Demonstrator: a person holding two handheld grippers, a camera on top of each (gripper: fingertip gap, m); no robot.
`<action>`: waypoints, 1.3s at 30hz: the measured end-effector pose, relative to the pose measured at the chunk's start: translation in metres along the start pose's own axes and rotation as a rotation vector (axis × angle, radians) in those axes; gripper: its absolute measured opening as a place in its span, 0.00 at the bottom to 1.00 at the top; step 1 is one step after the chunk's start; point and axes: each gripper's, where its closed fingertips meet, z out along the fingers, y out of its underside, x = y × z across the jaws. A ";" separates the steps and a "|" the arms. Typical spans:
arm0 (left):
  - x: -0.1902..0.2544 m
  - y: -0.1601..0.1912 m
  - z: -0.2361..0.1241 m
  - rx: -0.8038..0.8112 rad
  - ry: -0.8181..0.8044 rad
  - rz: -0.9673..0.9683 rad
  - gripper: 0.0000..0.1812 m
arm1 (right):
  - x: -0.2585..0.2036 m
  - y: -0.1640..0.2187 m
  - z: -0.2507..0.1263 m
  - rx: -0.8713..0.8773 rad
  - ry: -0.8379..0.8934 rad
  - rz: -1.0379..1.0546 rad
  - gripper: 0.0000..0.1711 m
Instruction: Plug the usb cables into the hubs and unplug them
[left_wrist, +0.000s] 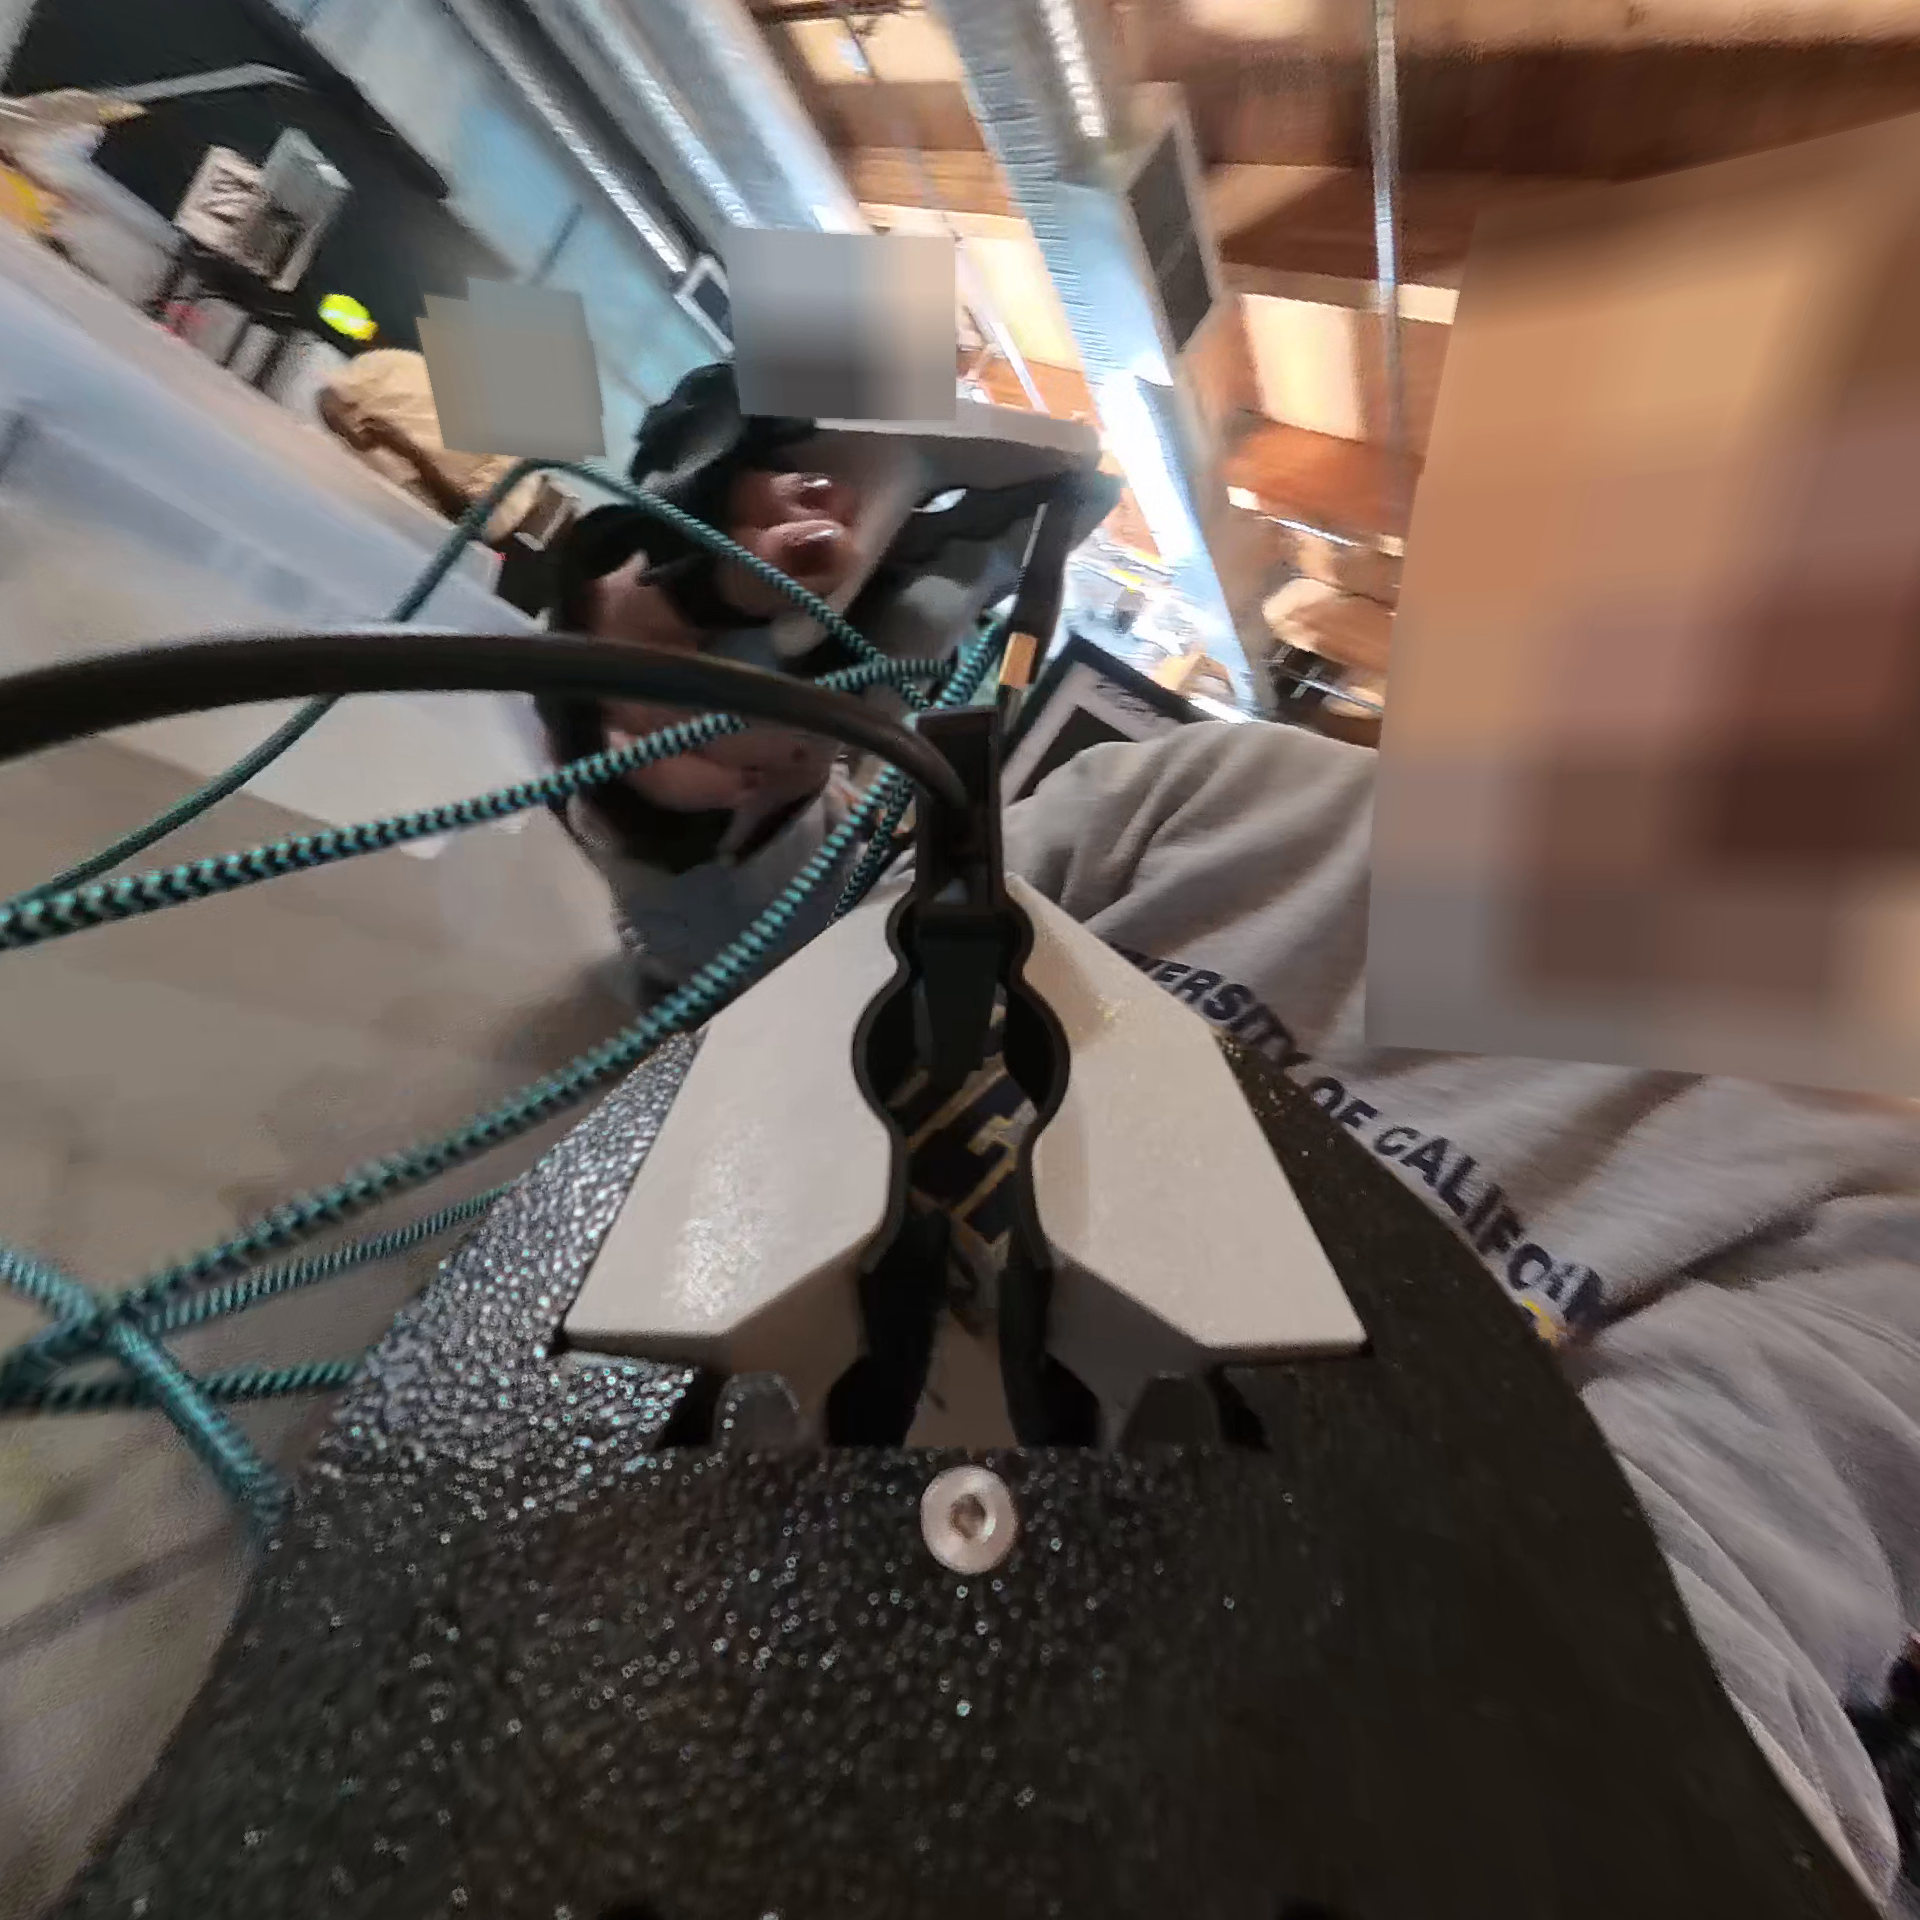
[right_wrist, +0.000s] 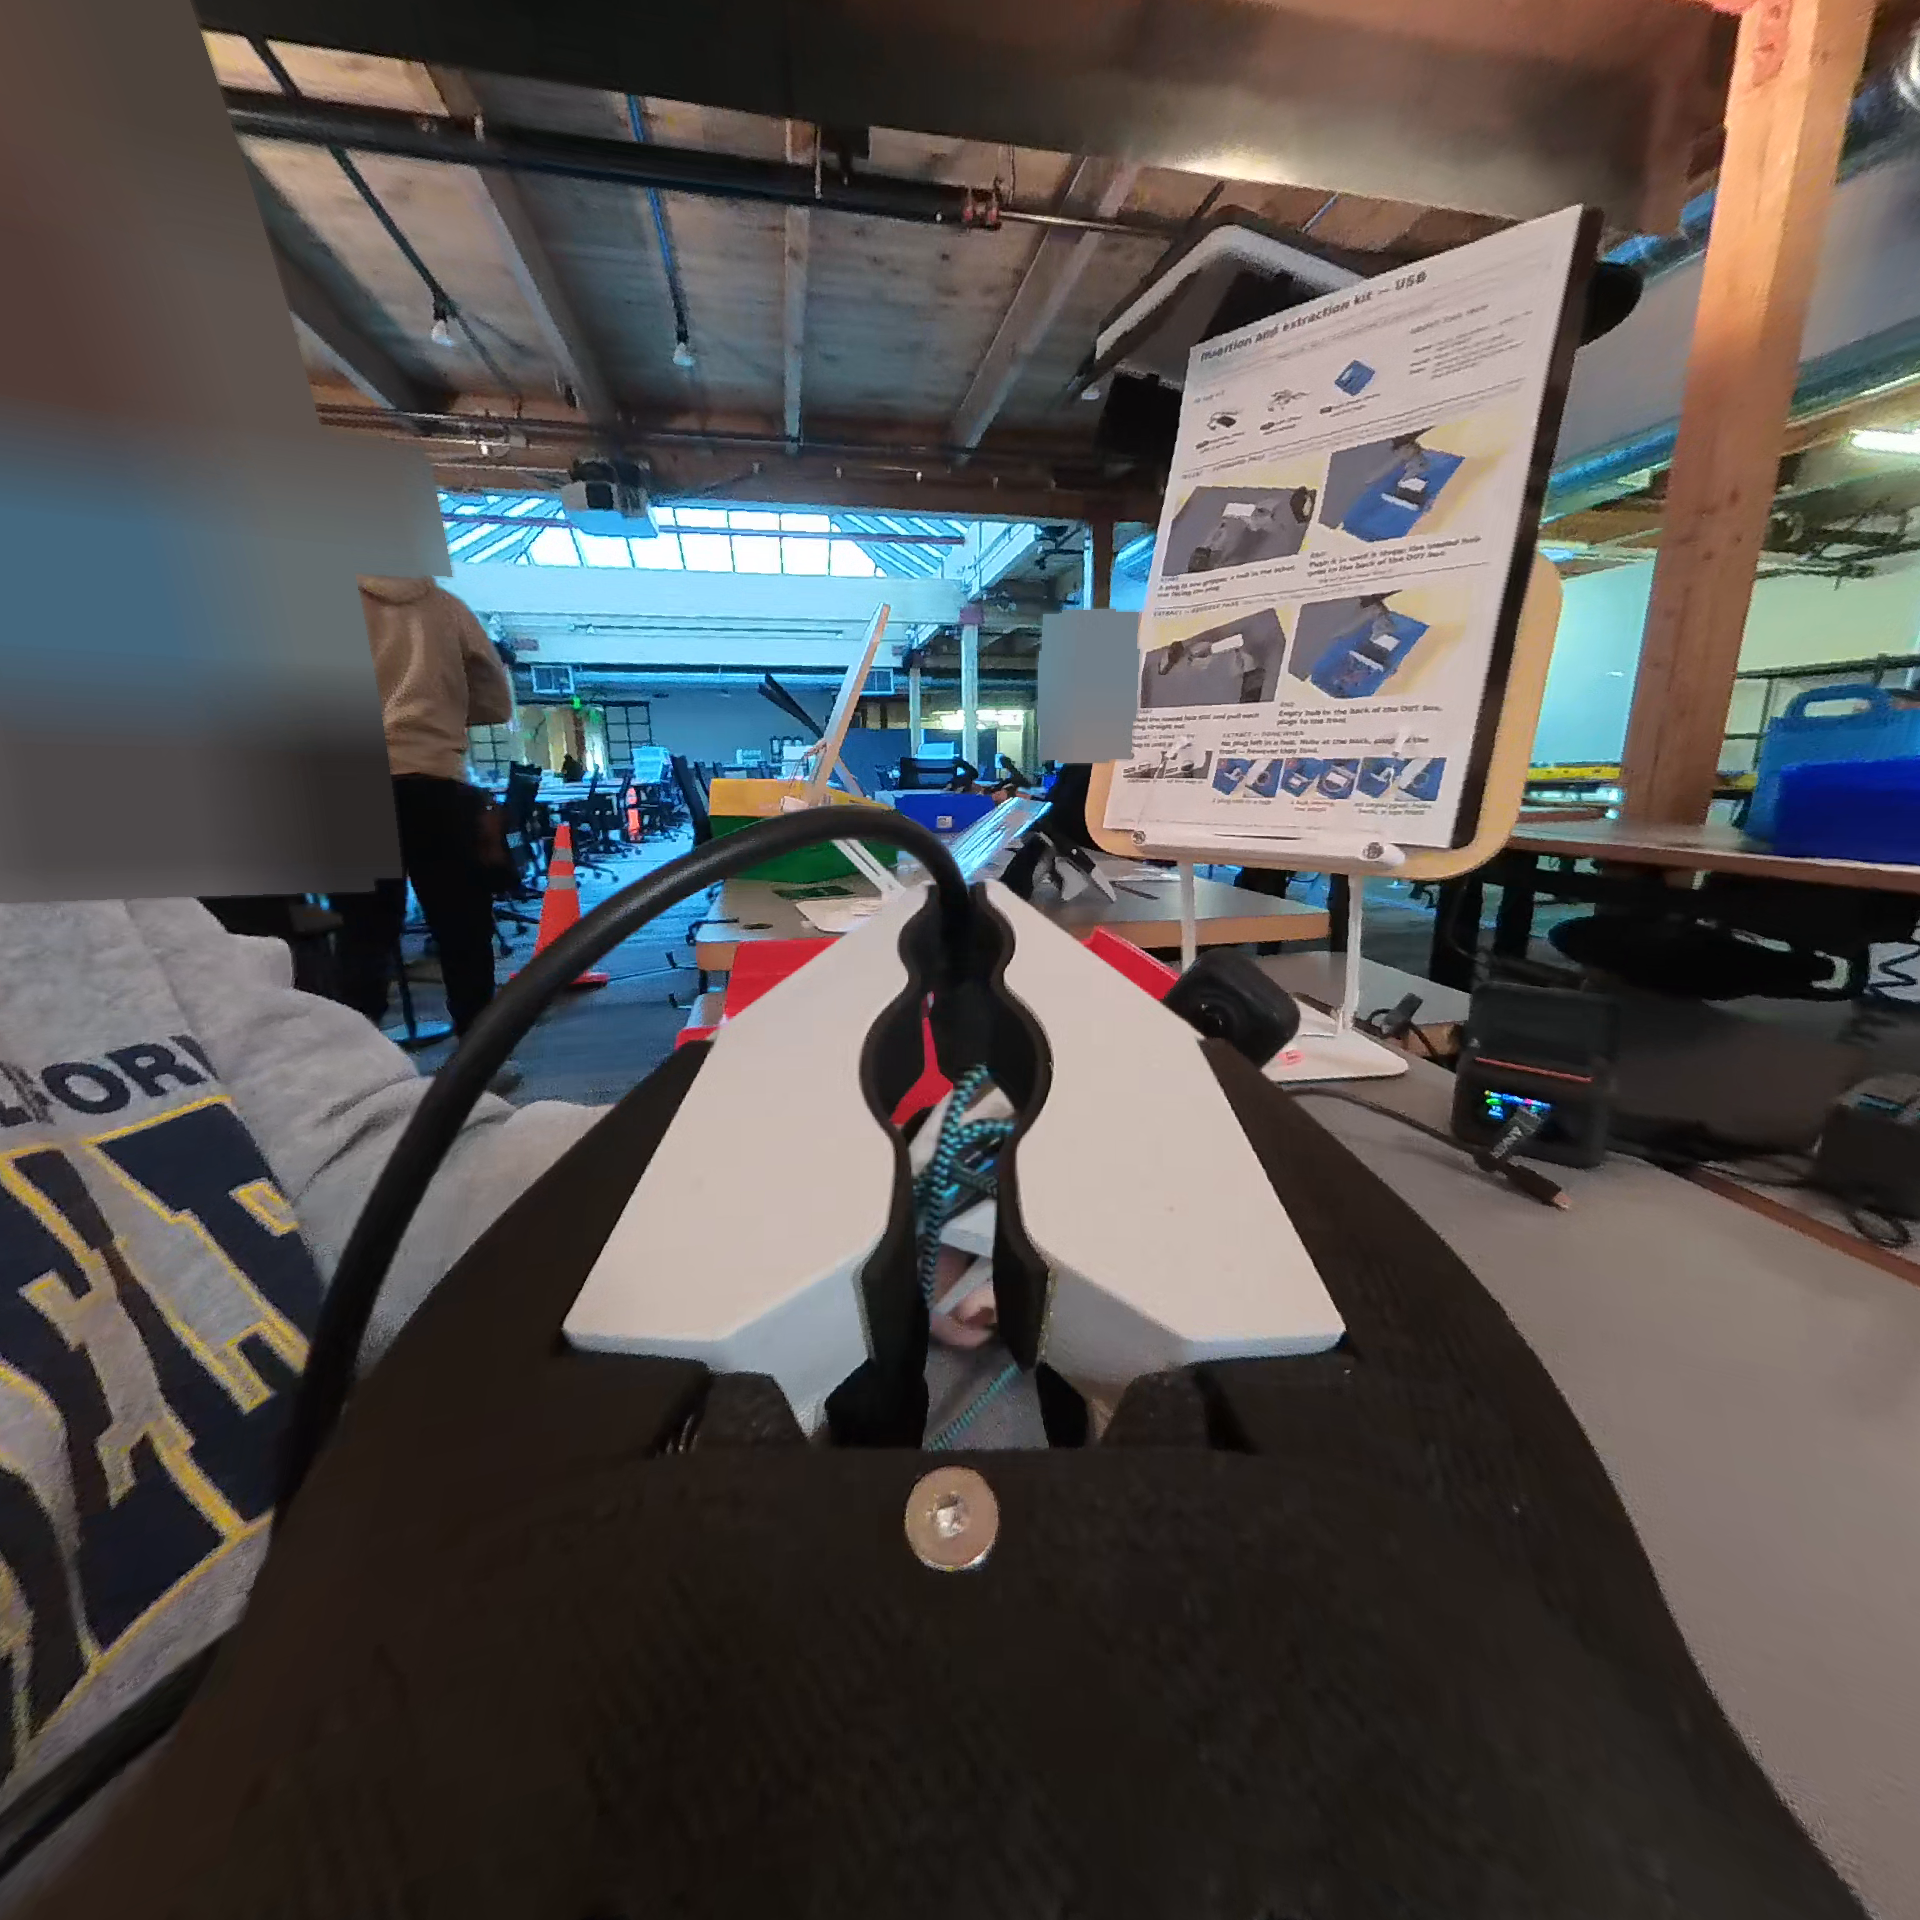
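Observation:
In the left wrist view my left gripper (left_wrist: 961, 894) is shut on a flat black end piece (left_wrist: 961, 769) that stands up past the fingertips. A black cable (left_wrist: 416, 665) leaves it and arcs left. Teal braided cables (left_wrist: 312, 842) cross in front in loose loops. The other gripper (left_wrist: 966, 447), held by a hand, is farther off. In the right wrist view my right gripper (right_wrist: 956, 904) is shut on a black cable (right_wrist: 582, 956) that arcs up and down to the left. A teal braided cable (right_wrist: 961, 1122) shows through the gap between the fingers. I cannot make out a hub.
A person in a grey sweatshirt (right_wrist: 156, 1143) is close on the left. An instruction sheet on a stand (right_wrist: 1340, 561) stands on the grey table (right_wrist: 1662, 1403) to the right. Beside it sit a small black device (right_wrist: 1527, 1081) and blue bins (right_wrist: 1839, 769). Across from one pair of fingers to the other is roughly 8 cm.

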 end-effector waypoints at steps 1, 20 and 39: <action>0.002 0.000 0.000 0.002 0.016 0.000 0.04 | 0.000 0.002 0.002 -0.003 0.007 0.002 0.01; 0.003 -0.001 0.005 0.013 0.032 0.027 0.04 | 0.015 0.021 0.005 -0.005 0.127 0.170 0.01; 0.001 0.003 0.006 0.005 0.021 0.016 0.04 | 0.012 0.031 0.002 0.002 0.139 0.091 0.02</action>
